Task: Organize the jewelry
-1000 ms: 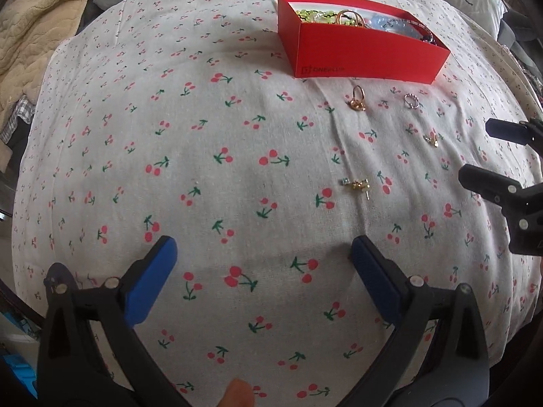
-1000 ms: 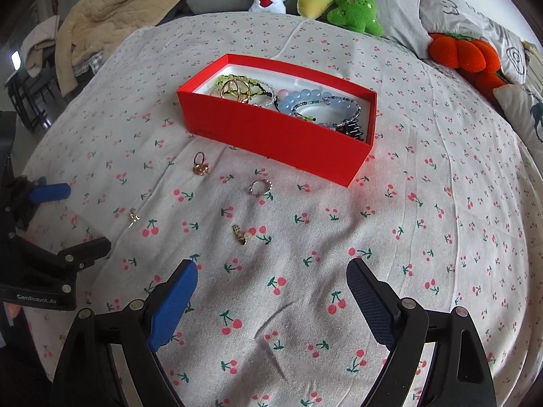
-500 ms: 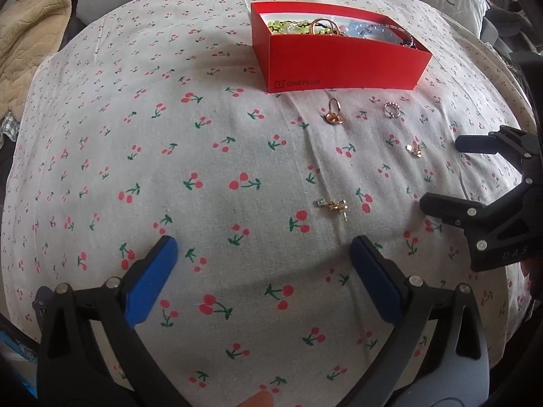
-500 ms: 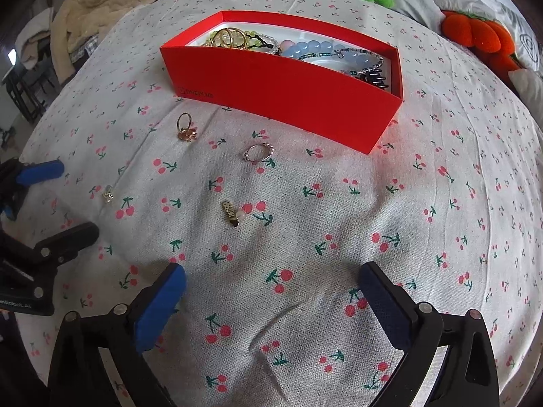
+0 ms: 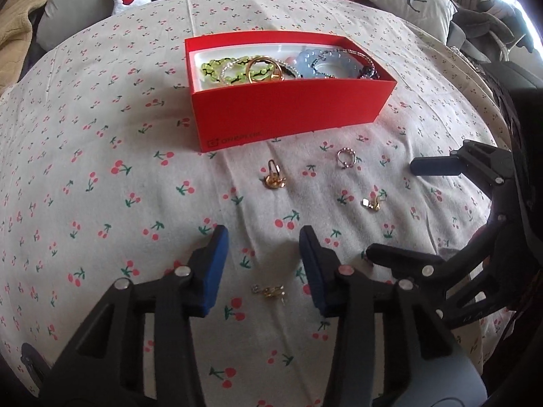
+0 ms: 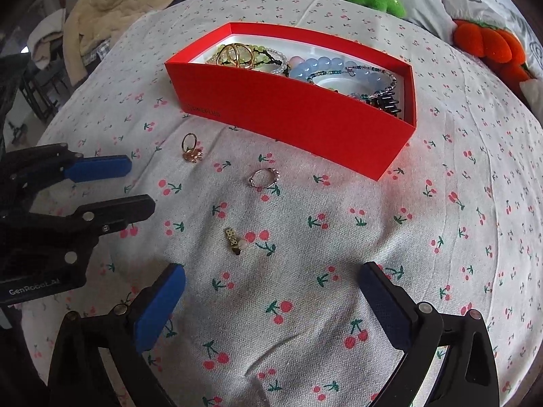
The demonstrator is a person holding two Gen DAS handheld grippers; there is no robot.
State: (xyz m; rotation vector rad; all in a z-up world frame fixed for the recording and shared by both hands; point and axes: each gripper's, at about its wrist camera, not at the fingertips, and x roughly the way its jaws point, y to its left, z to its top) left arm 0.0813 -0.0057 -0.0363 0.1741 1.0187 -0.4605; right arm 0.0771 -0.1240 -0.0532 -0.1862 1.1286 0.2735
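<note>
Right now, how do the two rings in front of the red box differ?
The gold ring carries a chunky flower-like top and stands with its band up; the silver ring is thin, partly beaded, and lies flat. Gold sits nearer the left gripper, silver further right. Both lie loose on the cherry-print cloth.

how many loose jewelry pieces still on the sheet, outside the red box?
4. Gold earring between the left gripper fingers; gold flower ring and beaded ring before the red box; gold charm near the right gripper.
</note>
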